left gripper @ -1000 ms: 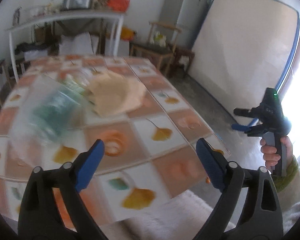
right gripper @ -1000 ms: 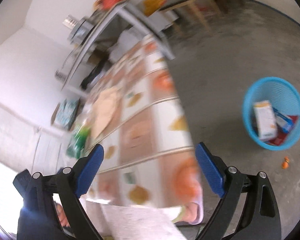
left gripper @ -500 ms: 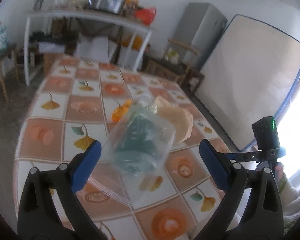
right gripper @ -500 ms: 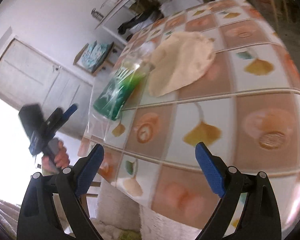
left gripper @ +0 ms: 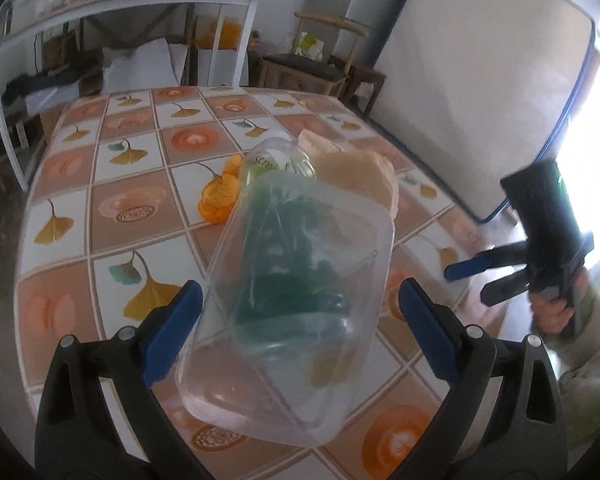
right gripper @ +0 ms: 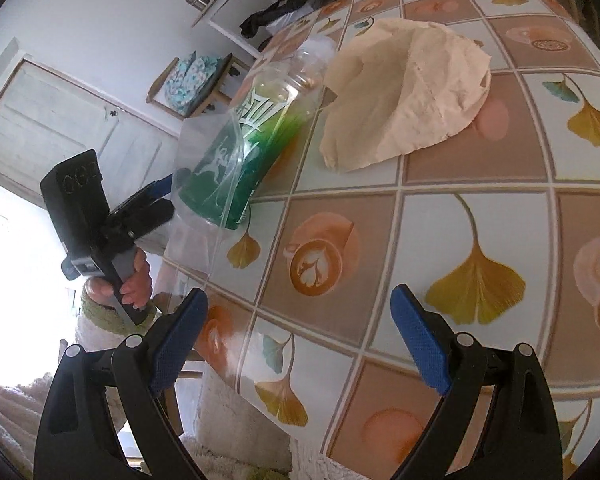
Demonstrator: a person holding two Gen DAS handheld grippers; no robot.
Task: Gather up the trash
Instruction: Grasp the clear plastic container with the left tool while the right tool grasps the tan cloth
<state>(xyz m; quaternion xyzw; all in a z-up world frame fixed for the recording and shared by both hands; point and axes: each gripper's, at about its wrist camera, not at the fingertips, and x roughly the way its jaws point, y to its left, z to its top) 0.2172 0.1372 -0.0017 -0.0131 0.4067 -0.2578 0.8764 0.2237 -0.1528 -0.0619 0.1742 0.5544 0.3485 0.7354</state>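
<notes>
We log the clear plastic container (left gripper: 288, 316) lying at the near corner of the tabletop (left gripper: 112, 208), with a green bottle (right gripper: 244, 140) seen through it. Crumpled beige paper (right gripper: 404, 88) lies just beyond; the tabletop to its right stays open. Left gripper (left gripper: 296, 332): jaws wide apart, flanking the container, closer than half a second ago. Right gripper (right gripper: 296, 340): jaws open, holding nothing, above the tabletop's near edge.

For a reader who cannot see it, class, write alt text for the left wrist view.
The open left gripper faces a clear plastic container and green bottle lying on a tiled table. Crumpled paper lies beyond; the right gripper hovers at right.
</notes>
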